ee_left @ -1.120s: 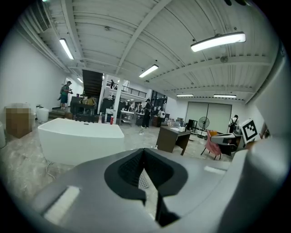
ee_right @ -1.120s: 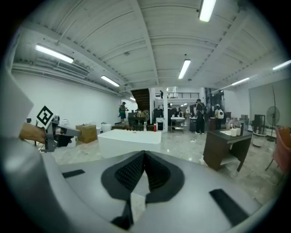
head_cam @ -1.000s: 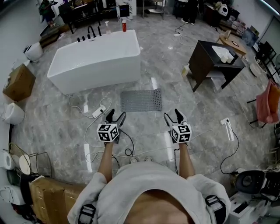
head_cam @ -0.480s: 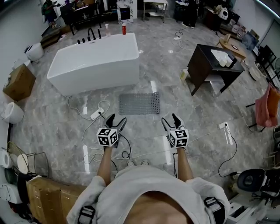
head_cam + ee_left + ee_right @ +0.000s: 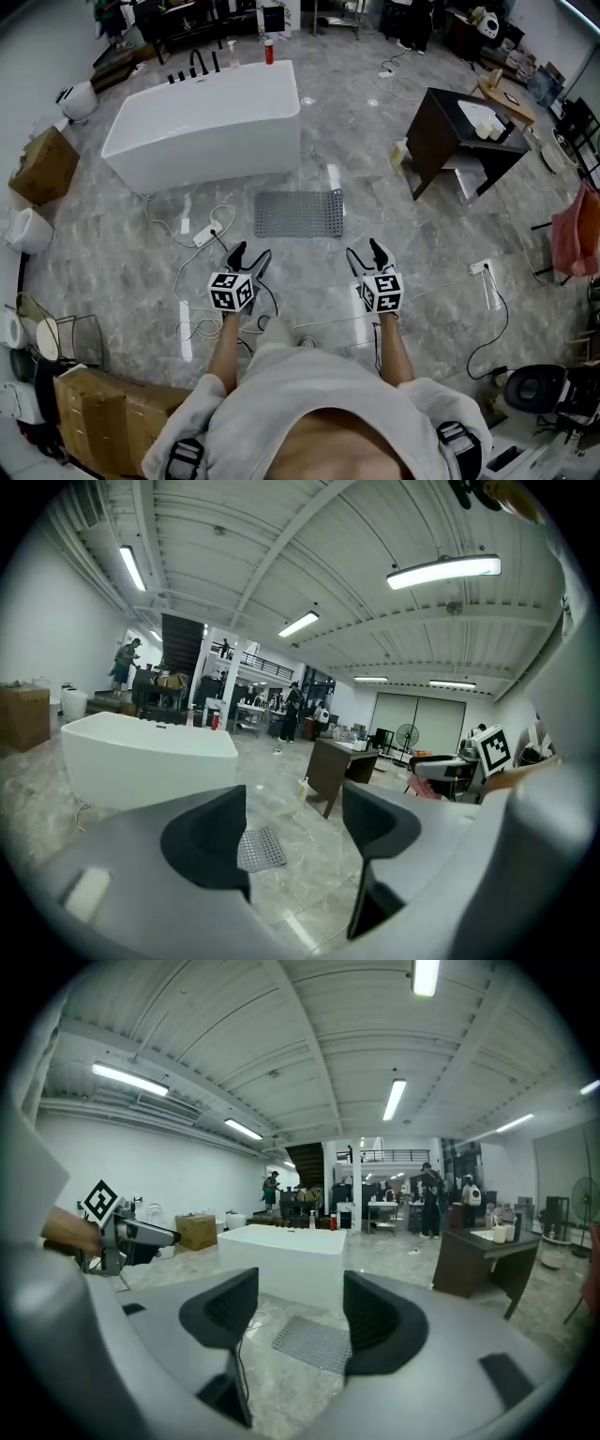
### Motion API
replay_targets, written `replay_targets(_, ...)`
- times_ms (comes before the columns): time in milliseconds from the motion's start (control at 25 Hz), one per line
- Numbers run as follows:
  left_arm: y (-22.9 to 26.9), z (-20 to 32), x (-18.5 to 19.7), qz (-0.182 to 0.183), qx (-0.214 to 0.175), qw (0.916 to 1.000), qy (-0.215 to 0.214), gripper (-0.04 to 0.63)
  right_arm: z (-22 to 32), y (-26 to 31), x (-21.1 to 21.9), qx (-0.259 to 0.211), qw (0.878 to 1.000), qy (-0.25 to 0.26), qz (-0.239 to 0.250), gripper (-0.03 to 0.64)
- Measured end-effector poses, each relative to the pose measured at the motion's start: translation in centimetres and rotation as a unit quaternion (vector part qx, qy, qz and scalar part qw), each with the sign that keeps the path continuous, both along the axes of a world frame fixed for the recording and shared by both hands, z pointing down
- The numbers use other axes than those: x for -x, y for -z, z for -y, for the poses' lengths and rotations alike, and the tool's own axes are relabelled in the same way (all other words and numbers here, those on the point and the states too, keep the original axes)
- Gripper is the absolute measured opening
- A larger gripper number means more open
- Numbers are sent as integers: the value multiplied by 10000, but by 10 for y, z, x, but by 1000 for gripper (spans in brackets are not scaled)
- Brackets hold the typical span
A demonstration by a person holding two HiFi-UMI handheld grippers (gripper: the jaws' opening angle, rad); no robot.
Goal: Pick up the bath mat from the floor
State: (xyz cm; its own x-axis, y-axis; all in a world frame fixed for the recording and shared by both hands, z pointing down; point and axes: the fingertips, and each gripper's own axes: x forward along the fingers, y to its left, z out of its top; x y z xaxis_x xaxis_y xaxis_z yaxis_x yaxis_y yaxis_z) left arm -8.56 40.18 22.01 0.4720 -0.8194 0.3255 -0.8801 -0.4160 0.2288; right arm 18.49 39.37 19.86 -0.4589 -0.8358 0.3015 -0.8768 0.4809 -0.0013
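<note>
One grey, perforated mat (image 5: pixel 300 214) lies flat on the floor (image 5: pixel 422 253), just before the right front corner of the one white tub (image 5: pixel 202 117). Two tools are held above the floor on its near side, both apart from it. The left tool (image 5: pixel 249 253) is toward the mat's left corner, the right tool (image 5: pixel 367 251) just off its right corner. Each tool's jaws have just been opening and stand apart, with nothing between them; the mat shows farther off through the gap. All four mat edges lie free, and bare floor runs between its near edge and the tools. Near its left sit one power strip (image 5: pixel 208 236) and loose cables (image 5: pixel 192 277). Well apart on its right stands one dark tabletop (image 5: pixel 459 122). One box (image 5: pixel 42 167) sits left of the tub.
</note>
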Motion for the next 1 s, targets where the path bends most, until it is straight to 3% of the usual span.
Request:
replay_targets(440,-11,60,-1,-55,27,10000,-9,327,61,-12,1,42,10000,-36,-67,288)
replay_targets(1000,-10,233,27,-162,4,9995,-257,327,221,-6,32,63,9994,-244,-219,288)
